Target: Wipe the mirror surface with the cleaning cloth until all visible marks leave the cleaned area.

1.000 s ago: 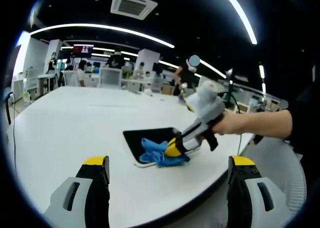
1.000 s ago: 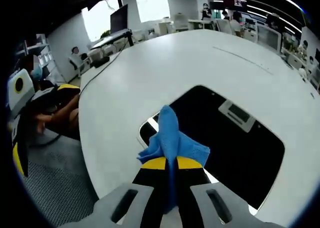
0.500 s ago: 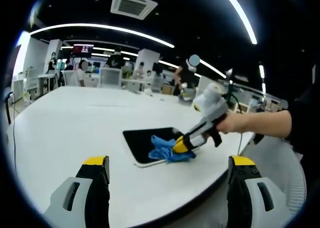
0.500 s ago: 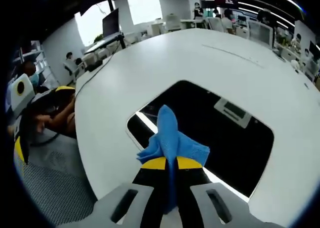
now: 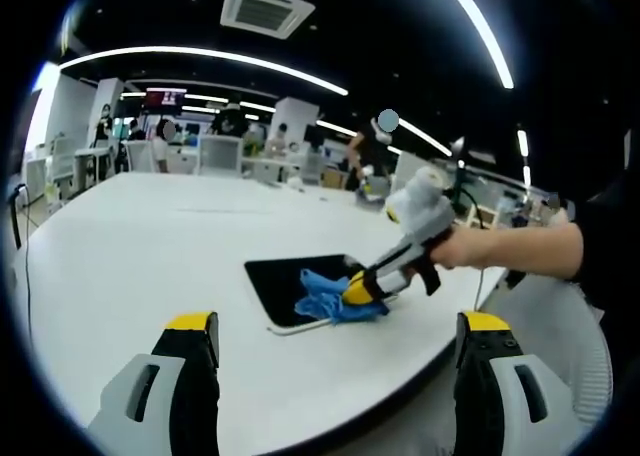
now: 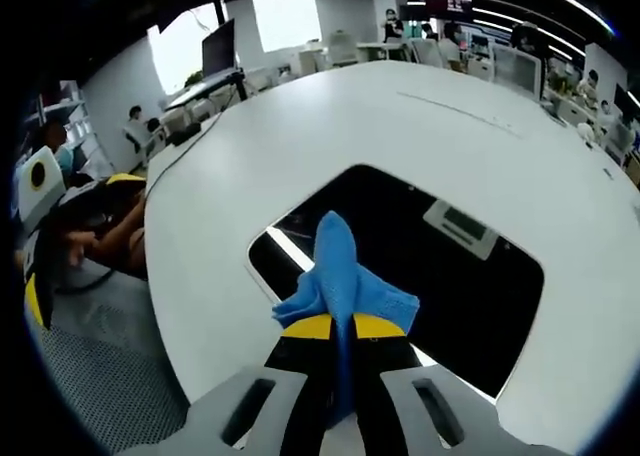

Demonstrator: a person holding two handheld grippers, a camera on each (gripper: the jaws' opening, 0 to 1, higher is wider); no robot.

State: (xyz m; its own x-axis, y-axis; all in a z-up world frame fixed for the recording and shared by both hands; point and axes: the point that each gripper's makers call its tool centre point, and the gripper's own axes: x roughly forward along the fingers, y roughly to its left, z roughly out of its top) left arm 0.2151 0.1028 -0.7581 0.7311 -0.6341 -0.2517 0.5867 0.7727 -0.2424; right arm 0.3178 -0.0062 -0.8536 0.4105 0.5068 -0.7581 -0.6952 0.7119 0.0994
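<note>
A dark mirror (image 6: 420,266) lies flat on the white table (image 6: 300,136) and reflects ceiling lights. My right gripper (image 6: 340,326) is shut on a blue cleaning cloth (image 6: 340,276), which hangs over the mirror's near edge. In the left gripper view the mirror (image 5: 285,281) sits mid-table, with the right gripper (image 5: 358,288), held by a hand, pressing the blue cloth (image 5: 325,298) onto its near corner. My left gripper (image 5: 335,336) stands open well short of the mirror, with nothing between its fingers.
The big white table (image 5: 140,236) stretches far beyond the mirror. Its curved edge runs close to the mirror's near side. Desks, chairs and people stand in the office behind. A seated person (image 6: 95,231) is at the left in the right gripper view.
The right gripper has carried the cloth further onto the mirror, away from the outer corner. The left gripper has stayed still and open.
</note>
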